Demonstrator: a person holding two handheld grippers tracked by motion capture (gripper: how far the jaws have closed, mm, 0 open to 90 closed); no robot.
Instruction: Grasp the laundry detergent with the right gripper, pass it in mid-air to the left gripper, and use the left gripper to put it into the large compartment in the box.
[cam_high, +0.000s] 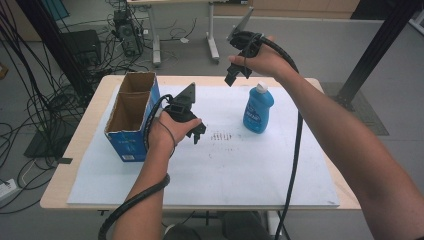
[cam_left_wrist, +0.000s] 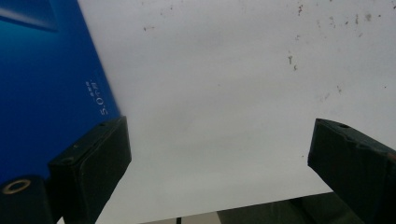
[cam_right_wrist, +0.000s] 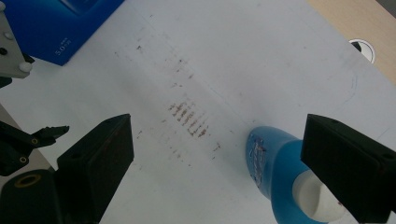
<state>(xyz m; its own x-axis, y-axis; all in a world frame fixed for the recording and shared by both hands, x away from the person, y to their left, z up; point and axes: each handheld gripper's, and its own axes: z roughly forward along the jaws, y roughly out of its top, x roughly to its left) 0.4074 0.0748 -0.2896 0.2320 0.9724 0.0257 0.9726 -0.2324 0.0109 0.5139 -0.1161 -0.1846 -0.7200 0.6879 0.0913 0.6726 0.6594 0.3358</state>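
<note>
Nothing is packed yet: the blue bottle (cam_high: 258, 110) stands upright on the white mat (cam_high: 225, 175), outside the open box (cam_high: 131, 116), while my right gripper (cam_high: 239, 62) and left gripper (cam_high: 192, 120) hover with jaws apart, empty.

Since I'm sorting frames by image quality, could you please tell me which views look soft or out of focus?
High view: evenly lit, fairly sharp, blue bottle and cardboard box clear. Left gripper view: blue box wall close and slightly soft, white mat featureless. Right gripper view: bottle cap near the lens is blurred; mat stains stay crisp.
</note>
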